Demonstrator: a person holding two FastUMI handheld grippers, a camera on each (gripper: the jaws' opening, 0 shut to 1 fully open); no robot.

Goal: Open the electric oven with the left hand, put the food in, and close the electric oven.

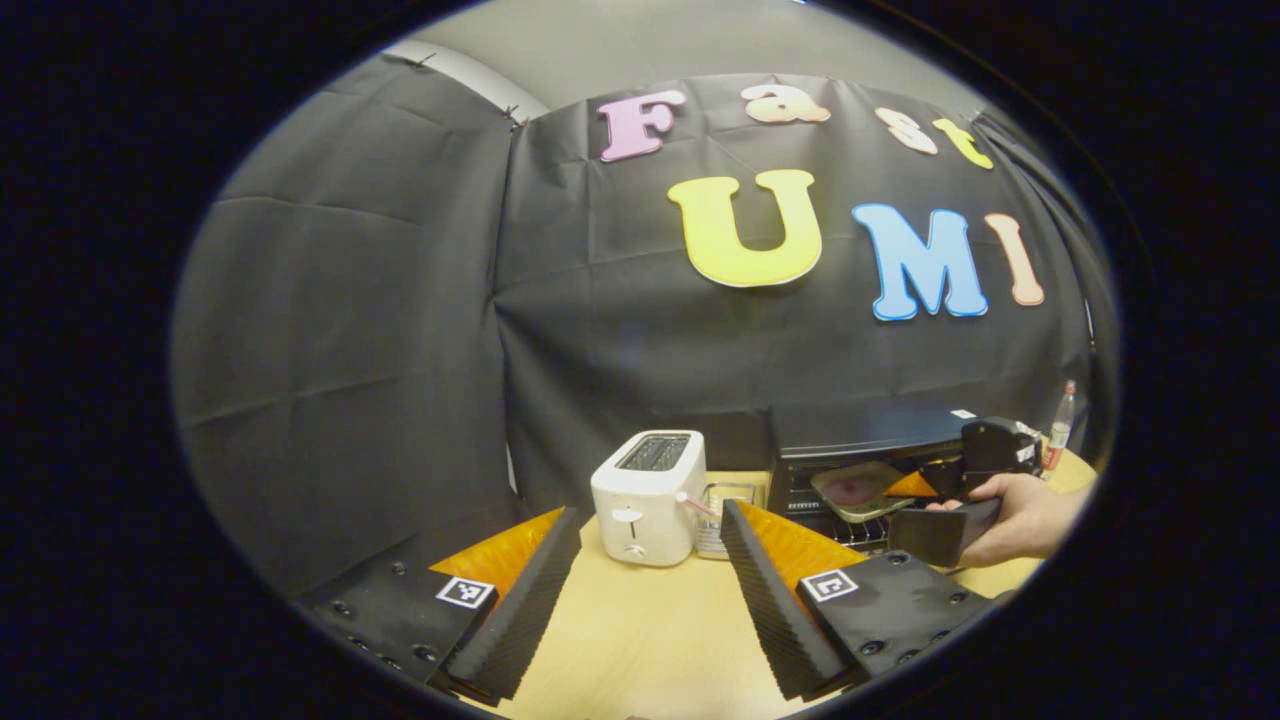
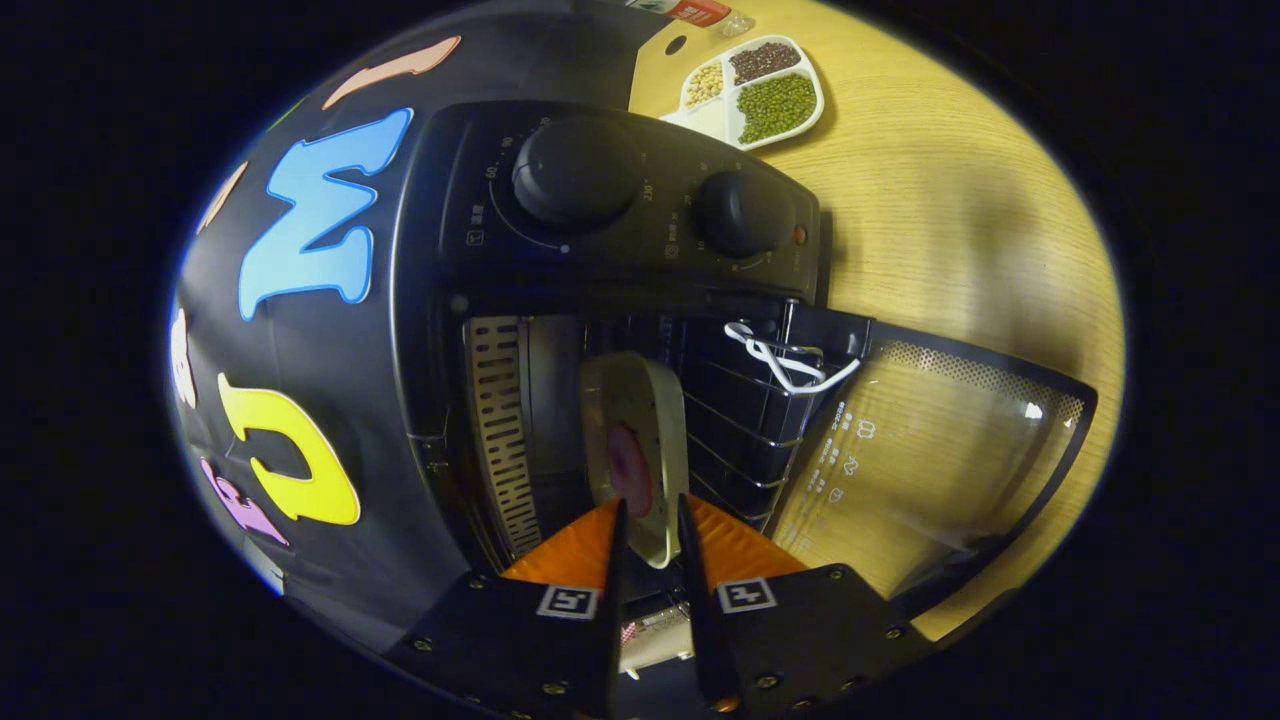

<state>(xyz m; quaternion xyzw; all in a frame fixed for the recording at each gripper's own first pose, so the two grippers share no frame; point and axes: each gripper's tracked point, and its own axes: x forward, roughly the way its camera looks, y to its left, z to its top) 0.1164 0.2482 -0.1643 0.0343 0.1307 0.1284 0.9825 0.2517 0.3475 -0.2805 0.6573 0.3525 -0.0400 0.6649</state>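
Inside black oven (image 2: 560, 300), shallow rounded plate (image 2: 640, 440) between ribbed right gripper (image 2: 648, 530) fingers.

Oven mouth open, partly taken.
Door (image 2: 930, 440) down; plate (image 2: 640, 450) fills mid-cavity above rack (image 2: 740, 420); toaster (image 1: 648, 497) stands beside oven (image 1: 860, 440).

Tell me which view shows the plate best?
The right gripper view: the plate sits close up, edge-on between the right gripper fingers, entering the open oven. The left gripper view shows the plate small and far off.
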